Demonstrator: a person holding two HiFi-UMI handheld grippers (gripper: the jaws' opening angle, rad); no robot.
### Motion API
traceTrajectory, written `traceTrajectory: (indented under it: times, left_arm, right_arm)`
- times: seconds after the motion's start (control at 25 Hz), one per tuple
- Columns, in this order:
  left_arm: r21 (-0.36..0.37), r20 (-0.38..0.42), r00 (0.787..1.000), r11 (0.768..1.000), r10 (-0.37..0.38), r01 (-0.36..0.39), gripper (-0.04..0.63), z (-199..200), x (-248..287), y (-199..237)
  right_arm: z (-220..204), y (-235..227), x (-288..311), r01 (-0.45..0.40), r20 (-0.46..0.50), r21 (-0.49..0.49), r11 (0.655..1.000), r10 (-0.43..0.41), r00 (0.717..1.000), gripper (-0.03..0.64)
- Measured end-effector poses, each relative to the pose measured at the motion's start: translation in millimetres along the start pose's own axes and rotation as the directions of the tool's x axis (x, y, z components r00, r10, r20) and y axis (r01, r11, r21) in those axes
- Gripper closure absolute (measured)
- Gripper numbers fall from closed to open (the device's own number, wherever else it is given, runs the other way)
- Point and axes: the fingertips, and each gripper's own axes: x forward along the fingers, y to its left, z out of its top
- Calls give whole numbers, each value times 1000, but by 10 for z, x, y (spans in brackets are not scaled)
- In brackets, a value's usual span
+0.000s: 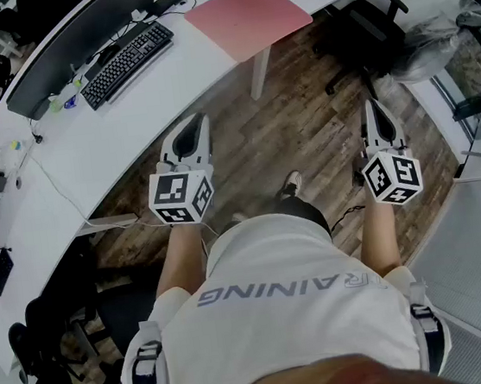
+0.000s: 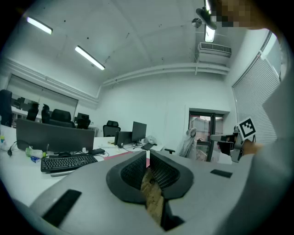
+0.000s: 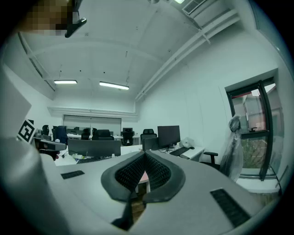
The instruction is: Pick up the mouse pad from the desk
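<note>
Lying flat on the white counter (image 1: 129, 131), the pink mouse pad (image 1: 245, 17) is at one o'clock from the left hand-held gripper (image 1: 199, 121) and between ten and eleven o'clock from the right hand-held gripper (image 1: 373, 106), well apart from both. Both have their jaws closed together, empty. A black keyboard (image 1: 127, 63) lies at eight o'clock of the pad.

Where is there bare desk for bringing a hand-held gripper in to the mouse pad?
Bare desk lies between keyboard and mouse pad, and along the near edge below the keyboard. Crowded: small items by the monitor, dark devices beyond the pad.
</note>
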Motion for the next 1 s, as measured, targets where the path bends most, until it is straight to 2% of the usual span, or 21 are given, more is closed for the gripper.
traceTrajectory:
  times: [0.44,0.72,1.0]
  left_arm:
    - [-3,-13,1000,1000,3,-3,546,-69,-9,16]
    - [-13,-24,999,1000,25,-25,546,-61,8,125]
    - [-13,-32,999,1000,8,-8,546,-44,172,33]
  right_arm:
    - [-76,19,39,-8,-8,19,1000,8,1000,594]
    - [-34,90,133,-43,28,45,998,42,999,594]
    - [-81,-44,226,-47,18,73,996,45,999,594]
